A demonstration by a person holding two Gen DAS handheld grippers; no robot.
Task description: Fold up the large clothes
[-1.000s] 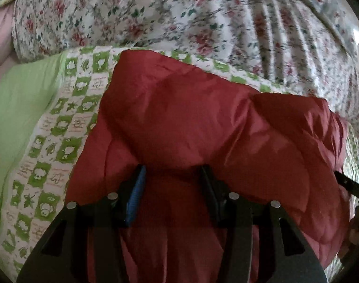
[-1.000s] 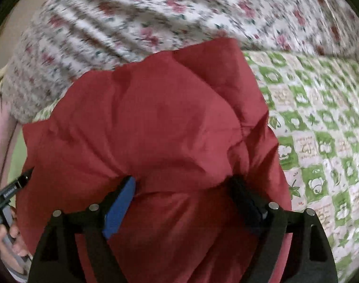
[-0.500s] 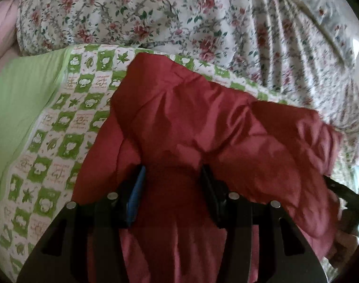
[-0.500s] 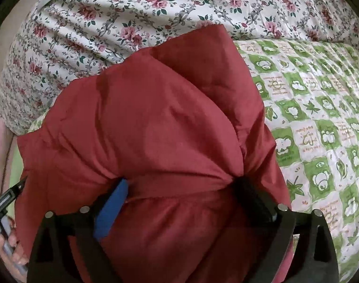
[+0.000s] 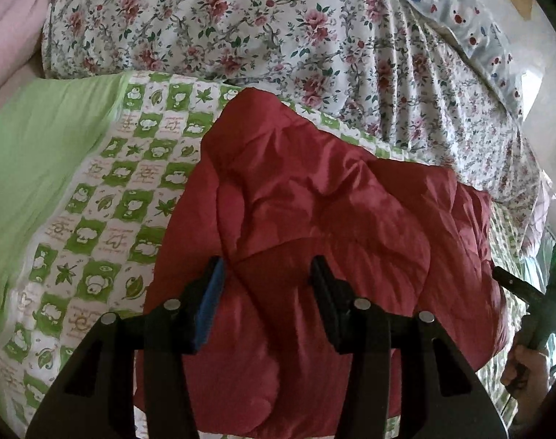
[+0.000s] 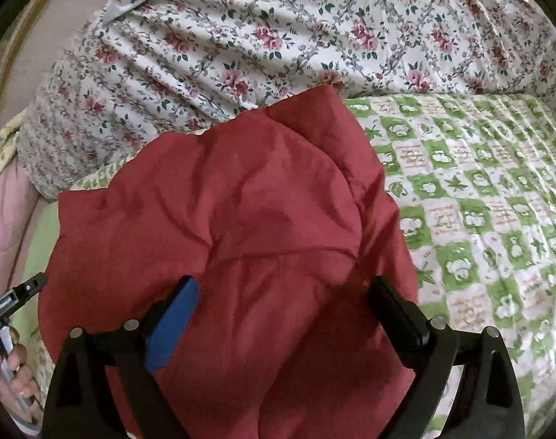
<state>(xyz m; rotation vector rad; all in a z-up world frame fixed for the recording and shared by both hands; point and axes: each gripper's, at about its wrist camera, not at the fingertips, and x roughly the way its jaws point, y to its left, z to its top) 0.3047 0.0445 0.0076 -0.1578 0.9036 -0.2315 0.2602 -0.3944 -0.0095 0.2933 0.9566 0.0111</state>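
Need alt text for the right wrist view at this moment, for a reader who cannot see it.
A puffy red jacket bulges between the open fingers of the right gripper, lying on a green-and-white checked quilt. A floral sheet fills the background, and the left gripper shows at the left edge.

the red jacket [image 5: 325, 226] has moved nearer, baring more checked quilt [image 5: 106, 197] beyond it, as both grippers drew back.
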